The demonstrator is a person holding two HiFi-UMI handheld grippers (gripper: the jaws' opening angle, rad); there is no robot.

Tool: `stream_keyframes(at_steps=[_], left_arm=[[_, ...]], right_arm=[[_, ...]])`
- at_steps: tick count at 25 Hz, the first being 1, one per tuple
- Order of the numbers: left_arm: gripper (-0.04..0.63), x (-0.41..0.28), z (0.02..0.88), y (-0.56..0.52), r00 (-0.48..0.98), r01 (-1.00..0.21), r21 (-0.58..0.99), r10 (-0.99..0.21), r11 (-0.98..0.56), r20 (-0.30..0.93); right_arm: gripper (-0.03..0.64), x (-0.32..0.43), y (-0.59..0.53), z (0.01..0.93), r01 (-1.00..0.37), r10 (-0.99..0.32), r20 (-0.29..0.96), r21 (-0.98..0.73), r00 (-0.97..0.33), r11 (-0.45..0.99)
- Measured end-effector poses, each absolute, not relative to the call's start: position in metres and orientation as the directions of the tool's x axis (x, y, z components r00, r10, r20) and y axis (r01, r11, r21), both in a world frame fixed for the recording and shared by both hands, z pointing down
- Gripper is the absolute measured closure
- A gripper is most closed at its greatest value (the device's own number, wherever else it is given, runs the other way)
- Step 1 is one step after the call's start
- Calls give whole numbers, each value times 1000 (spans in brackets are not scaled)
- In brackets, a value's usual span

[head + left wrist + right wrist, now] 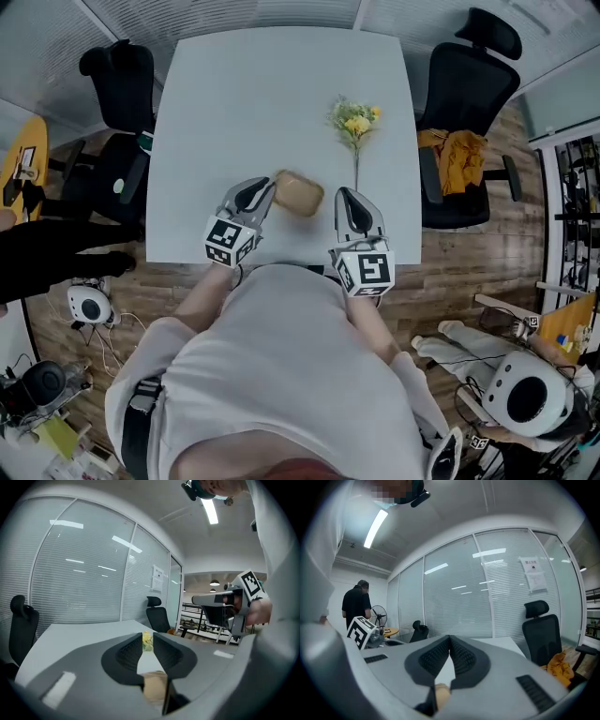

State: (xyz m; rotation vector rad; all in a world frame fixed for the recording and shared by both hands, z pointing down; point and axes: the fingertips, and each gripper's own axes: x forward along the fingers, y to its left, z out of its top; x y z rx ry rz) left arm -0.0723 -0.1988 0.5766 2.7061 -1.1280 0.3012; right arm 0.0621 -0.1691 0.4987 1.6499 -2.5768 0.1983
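**While you hover, the tan block (300, 193) lies between your tools**

Your left tool (265, 190) just reaches the block at the frame's centre, its jaws a narrow slit apart and pinching nothing. The block shows low in that gap in the left gripper view. Your right tool (349, 197), just right of the block, has its jaws closed tip to tip, empty. The block lies on the white desk (262, 94), with a yellow flower sprig (354, 120) up and right of it.
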Motion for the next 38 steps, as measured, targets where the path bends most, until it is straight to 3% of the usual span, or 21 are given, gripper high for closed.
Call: stream_keyframes(at_steps=[1,9,24,26,31,34,38], left_arm=[[501,-70,582,-200,694,-709,104,-664,-697,279],[351,-53,623,-203,742,-644,201,-539,-738,398],[356,-45,689,-233,682,-590,83,-441,-803,584],[404,-49,698,-237,664,-596,63,-447,-800,599],[417,-53,722,-243,629,-585,52,-412,-810,660],[472,-54,730,-248,615,-575,38,-401,-817,679],[472,-53,743,-255,600,-553,32,-371,-833,709]], right_arm=[[609,64,-169,500,-909,-899,135,-71,-417,411],[609,70,-166,505,-916,-905,145,-78,-401,393],[609,89,-164,512,-937,-922,166,-88,-349,339],[609,92,-163,514,-941,-926,170,-90,-338,327],[609,102,-163,516,-949,-933,175,-98,-314,301],[609,103,-161,518,-950,-935,178,-101,-308,294],[609,104,-160,520,-952,-935,183,-102,-305,290]])
